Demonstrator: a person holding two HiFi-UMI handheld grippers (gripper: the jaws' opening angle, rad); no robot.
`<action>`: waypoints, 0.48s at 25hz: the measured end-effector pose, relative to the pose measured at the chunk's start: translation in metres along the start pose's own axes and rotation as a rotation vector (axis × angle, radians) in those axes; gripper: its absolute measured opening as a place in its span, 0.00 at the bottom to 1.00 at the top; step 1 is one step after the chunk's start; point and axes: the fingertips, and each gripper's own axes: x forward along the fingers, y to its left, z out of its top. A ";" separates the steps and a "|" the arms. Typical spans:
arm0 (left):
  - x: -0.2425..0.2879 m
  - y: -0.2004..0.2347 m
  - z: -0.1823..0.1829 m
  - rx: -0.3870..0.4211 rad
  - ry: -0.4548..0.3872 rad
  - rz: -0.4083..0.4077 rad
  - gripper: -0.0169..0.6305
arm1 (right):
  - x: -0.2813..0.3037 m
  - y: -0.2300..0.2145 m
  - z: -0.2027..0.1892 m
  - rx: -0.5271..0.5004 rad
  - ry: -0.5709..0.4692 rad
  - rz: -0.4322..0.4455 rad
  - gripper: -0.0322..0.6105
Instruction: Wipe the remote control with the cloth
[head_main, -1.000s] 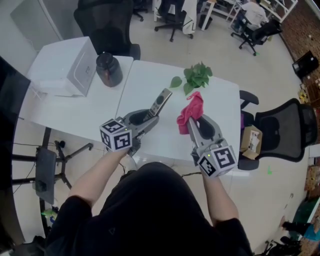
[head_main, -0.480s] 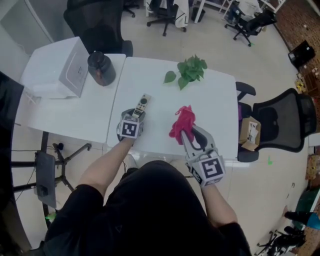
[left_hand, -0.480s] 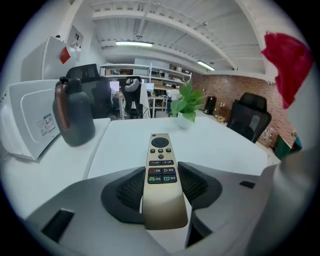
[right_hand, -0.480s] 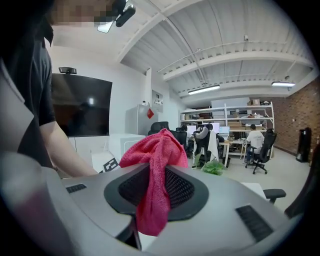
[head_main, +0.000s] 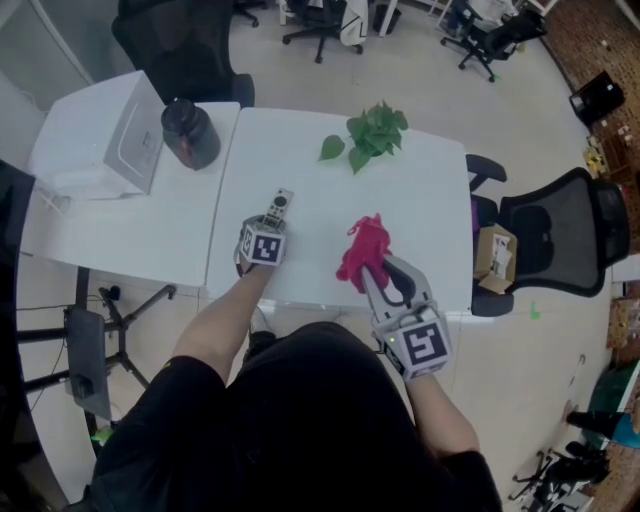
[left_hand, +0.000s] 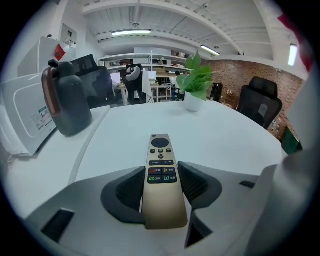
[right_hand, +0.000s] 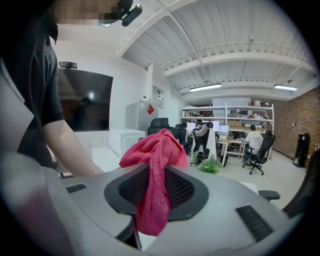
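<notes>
A slim gold remote control (head_main: 281, 204) lies between the jaws of my left gripper (head_main: 268, 228), its button end pointing away over the white table (head_main: 420, 210). In the left gripper view the dark pads press both sides of the remote (left_hand: 160, 150), so the left gripper (left_hand: 161, 184) is shut on it. My right gripper (head_main: 378, 272) hovers at the table's near edge, shut on a red cloth (head_main: 363, 250). In the right gripper view the cloth (right_hand: 155, 165) bunches above the pads and hangs down between them in the right gripper (right_hand: 156, 189).
A potted green plant (head_main: 372, 132) stands at the far side of the table. A dark jar (head_main: 190, 133) and a white box (head_main: 100, 135) sit on the adjoining table to the left. A black office chair (head_main: 560, 235) and a cardboard box (head_main: 492, 262) are on the right.
My left gripper has come down toward the table with the remote and tipped more steeply downward. The right gripper with the cloth has sunk slightly.
</notes>
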 end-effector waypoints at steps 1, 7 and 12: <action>0.003 0.000 -0.001 -0.002 0.001 0.003 0.35 | 0.000 0.000 0.000 0.000 0.004 0.000 0.20; 0.008 -0.004 -0.008 -0.007 0.023 0.007 0.35 | 0.002 -0.004 0.000 -0.001 0.020 -0.004 0.20; 0.011 -0.005 -0.008 0.010 0.031 0.003 0.35 | 0.007 -0.006 0.003 0.012 0.014 -0.003 0.20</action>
